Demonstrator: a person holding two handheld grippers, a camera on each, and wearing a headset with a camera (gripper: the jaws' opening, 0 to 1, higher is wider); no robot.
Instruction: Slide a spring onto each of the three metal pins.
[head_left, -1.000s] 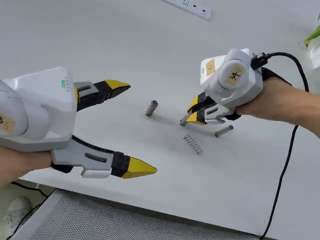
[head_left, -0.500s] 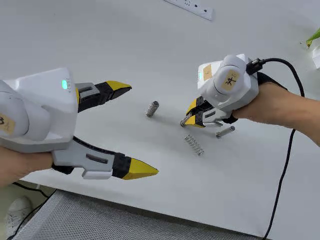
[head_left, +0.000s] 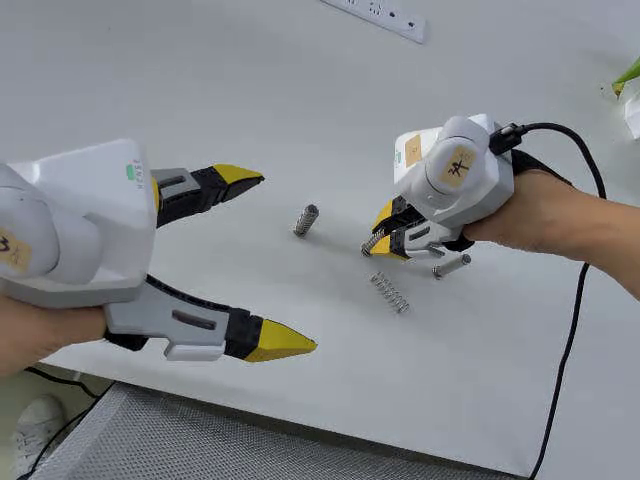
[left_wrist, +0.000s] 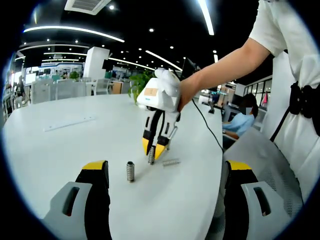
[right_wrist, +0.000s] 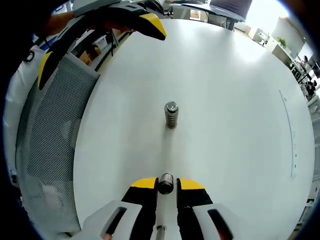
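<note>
White table (head_left: 250, 80), power strip (head_left: 390, 18)

Pretty bright and even overall, with the light coming from ceiling strips (left_wrist: 206, 17) high above the right claw (left_wrist: 152, 152). The white table (head_left: 300, 100) looks a bit washed out, and there are only faint soft shadows under that claw. The head view is sharp. Both claw views bend hard toward the edges.

The right gripper (right_wrist: 165, 187) has its jaws pinched on a metal pin (right_wrist: 165, 182), seen end-on between the yellow tips. Straight ahead of the jaws, well apart, a spring-wrapped pin (right_wrist: 171, 114) stands upright on the white tabletop (right_wrist: 240, 125).
</note>
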